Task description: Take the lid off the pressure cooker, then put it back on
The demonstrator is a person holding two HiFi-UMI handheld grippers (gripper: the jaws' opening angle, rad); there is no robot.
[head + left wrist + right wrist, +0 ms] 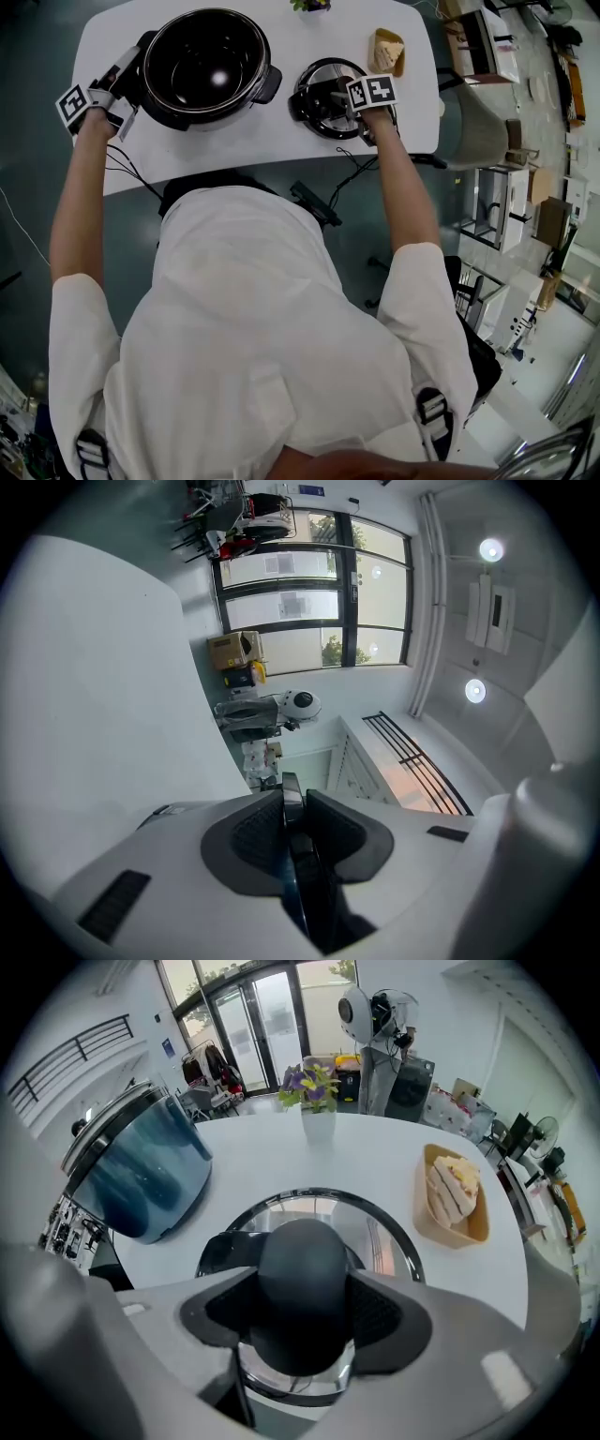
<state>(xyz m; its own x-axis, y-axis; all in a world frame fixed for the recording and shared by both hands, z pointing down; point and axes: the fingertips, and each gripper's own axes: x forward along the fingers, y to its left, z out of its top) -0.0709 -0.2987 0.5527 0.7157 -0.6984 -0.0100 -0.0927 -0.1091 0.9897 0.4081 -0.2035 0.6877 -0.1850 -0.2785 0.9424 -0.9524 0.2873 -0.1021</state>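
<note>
Pinching the side handle of the pot tight with the left gripper. Clamping the knob of the lid in the right gripper, fingers closed on it, lid flat on the white table just right of the open pot. Further back, a tray of bread and a vase of flowers.

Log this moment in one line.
left claw shut on cooker handle | right claw shut on lid knob | lid on table

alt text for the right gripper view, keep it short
The right gripper clasps the black knob of the lid, which lies on a white table. The pressure cooker stands left, a flower vase behind, a bread tray right.
</note>
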